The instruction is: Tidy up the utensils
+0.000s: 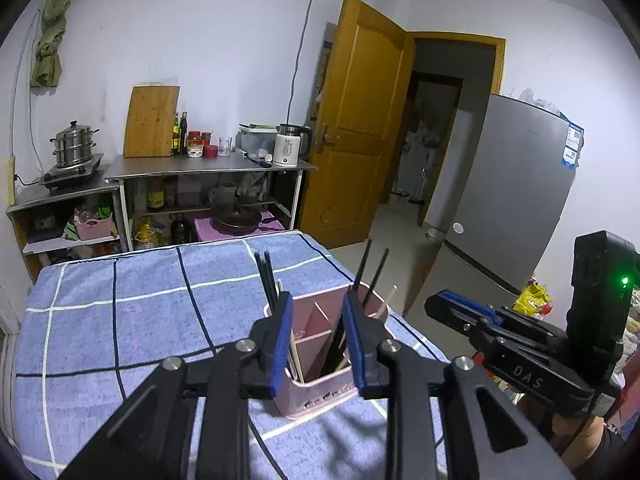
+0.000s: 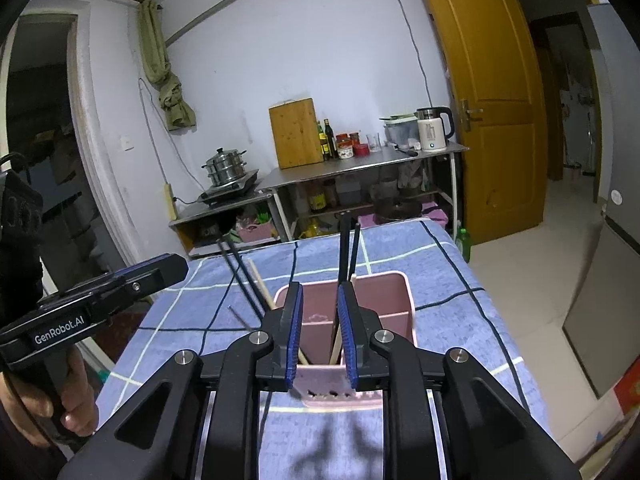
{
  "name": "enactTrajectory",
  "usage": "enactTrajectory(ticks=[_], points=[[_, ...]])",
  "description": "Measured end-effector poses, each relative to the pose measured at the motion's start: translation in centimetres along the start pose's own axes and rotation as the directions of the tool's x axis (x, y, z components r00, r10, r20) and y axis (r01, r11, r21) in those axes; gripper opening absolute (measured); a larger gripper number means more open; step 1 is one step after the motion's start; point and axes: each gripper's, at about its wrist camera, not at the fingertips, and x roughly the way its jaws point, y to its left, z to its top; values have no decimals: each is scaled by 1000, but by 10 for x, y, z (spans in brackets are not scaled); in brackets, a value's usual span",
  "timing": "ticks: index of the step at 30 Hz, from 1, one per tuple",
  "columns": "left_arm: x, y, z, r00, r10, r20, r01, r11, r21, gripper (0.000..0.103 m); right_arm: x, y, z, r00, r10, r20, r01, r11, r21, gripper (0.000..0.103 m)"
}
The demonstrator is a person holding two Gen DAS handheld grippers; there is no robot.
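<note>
In the left wrist view, the left gripper (image 1: 318,344) hangs over the pink utensil holder (image 1: 320,364), which stands on the blue checked bed (image 1: 140,320) close to its right edge, with bare cloth left of the jaws. Black chopsticks (image 1: 267,280) stand upright, tips splayed outward. The jaws gape, straddling the holder, gripping nothing. In the right wrist view, the right gripper (image 2: 320,336) hangs above the holder (image 2: 384,300); its jaws stand parted, empty, with black chopsticks (image 2: 345,248) rising just beyond them.
</note>
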Motion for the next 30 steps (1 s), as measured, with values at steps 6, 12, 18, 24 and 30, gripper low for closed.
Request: enactTrajectory(ticks=[6,12,18,24,30], points=[[-10,-2,-29,1000,22,-11,-22,1000,-3,33,-18,10,-18,1000,-11,1,11,999,-33,22],[-23,-1,-60,1000,31,-4,-31,999,-31,36,-29,20,-46,1000,-15,-14,14,997,-70,24],[-35,0,-88,997,70,9,-70,997,-30,37,-34,26,-72,999,-20,-25,18,996,-84,30],[-42,3,-111,996,93,7,-93,995,-36,37,-40,31,-92,1000,-21,-23,18,996,-90,30],[-46,-1,-133,994,105,9,-105,994,-25,38,-46,33,-112,999,-39,-3,39,995,-91,31]])
